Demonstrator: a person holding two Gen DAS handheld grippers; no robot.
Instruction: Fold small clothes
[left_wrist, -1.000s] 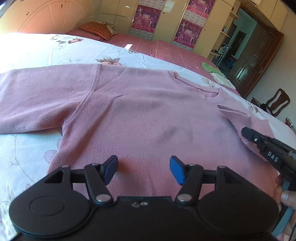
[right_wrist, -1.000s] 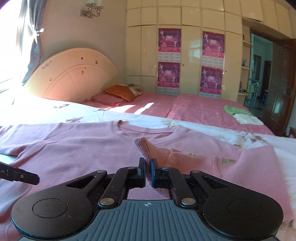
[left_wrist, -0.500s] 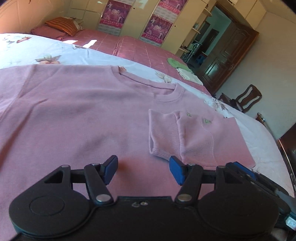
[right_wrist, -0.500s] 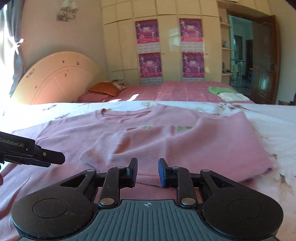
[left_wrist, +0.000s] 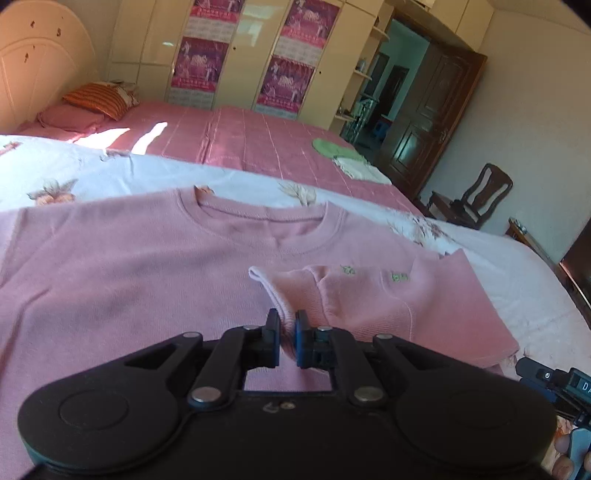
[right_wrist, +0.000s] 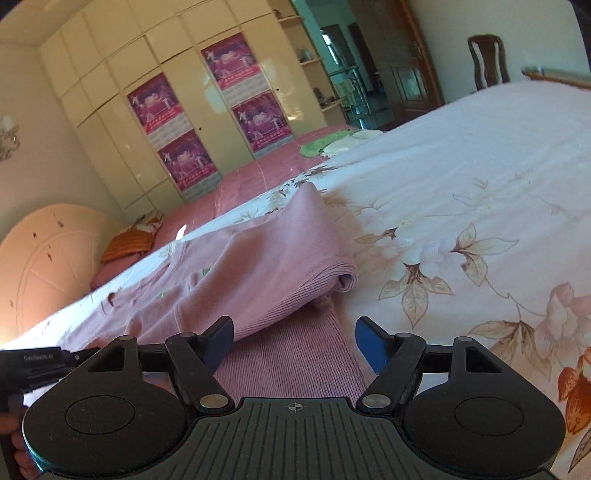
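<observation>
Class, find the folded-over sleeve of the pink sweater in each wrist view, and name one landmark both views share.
Left wrist view: folded sleeve at centre, its cuff pinched by the left gripper.
Right wrist view: folded sleeve at centre-left, beyond the open right gripper.
Shared landmark: green cloth on the far bed.

At the lower left of the right wrist view, the black body of the left claw's handle (right_wrist: 33, 363) carries small pale lettering that looks like "GenRobot.AI", blurred. At the lower right of the left wrist view, the right claw's handle (left_wrist: 576, 384) shows white letters starting "DA", cut off by the frame edge. The wardrobe posters (left_wrist: 197, 62) carry print too small to read.
</observation>
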